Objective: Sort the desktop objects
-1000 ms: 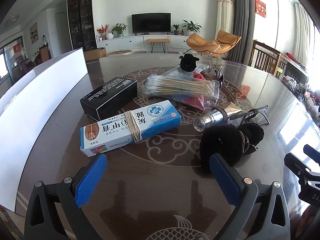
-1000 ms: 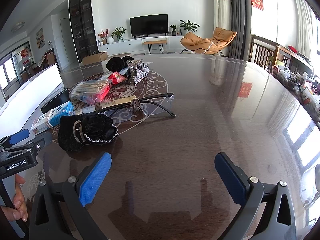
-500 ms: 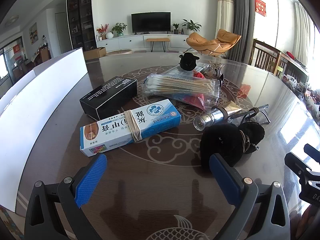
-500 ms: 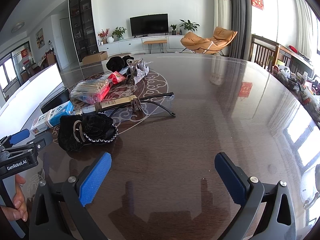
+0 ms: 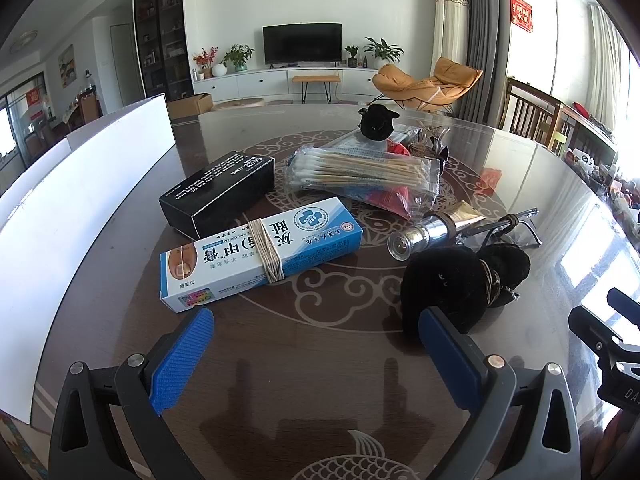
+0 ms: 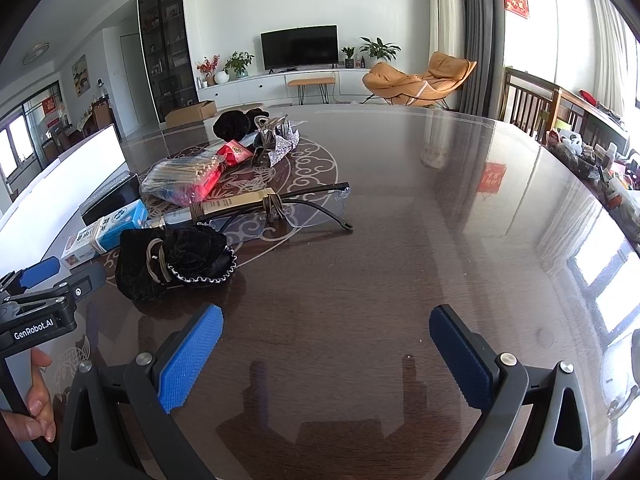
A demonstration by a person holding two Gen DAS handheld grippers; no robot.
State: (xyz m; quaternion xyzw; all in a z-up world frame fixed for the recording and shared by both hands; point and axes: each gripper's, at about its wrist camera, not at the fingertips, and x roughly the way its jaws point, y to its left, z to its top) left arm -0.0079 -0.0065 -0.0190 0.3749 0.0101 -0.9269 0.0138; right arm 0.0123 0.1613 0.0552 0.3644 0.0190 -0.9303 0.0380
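Observation:
A pile of small items lies on the dark glossy table (image 5: 304, 364). Nearest my open left gripper (image 5: 316, 344) is a blue-and-white cream box (image 5: 260, 254) with a rubber band, behind it a black box (image 5: 218, 192) and a bag of cotton swabs (image 5: 360, 170). A black velvet scrunchie (image 5: 456, 284) lies just ahead of the left gripper's right finger. A silver-capped tube (image 5: 424, 232) and glasses (image 6: 308, 208) lie beyond it. My right gripper (image 6: 326, 344) stands open over bare table, with the scrunchie (image 6: 176, 260) to its front left.
A white bin wall (image 5: 76, 200) runs along the table's left side. A second black scrunchie (image 6: 230, 126), a hair claw and foil wrappers (image 6: 286, 142) sit at the far end of the pile. A hand (image 6: 38, 404) holds the left gripper's handle. Chairs stand at the right.

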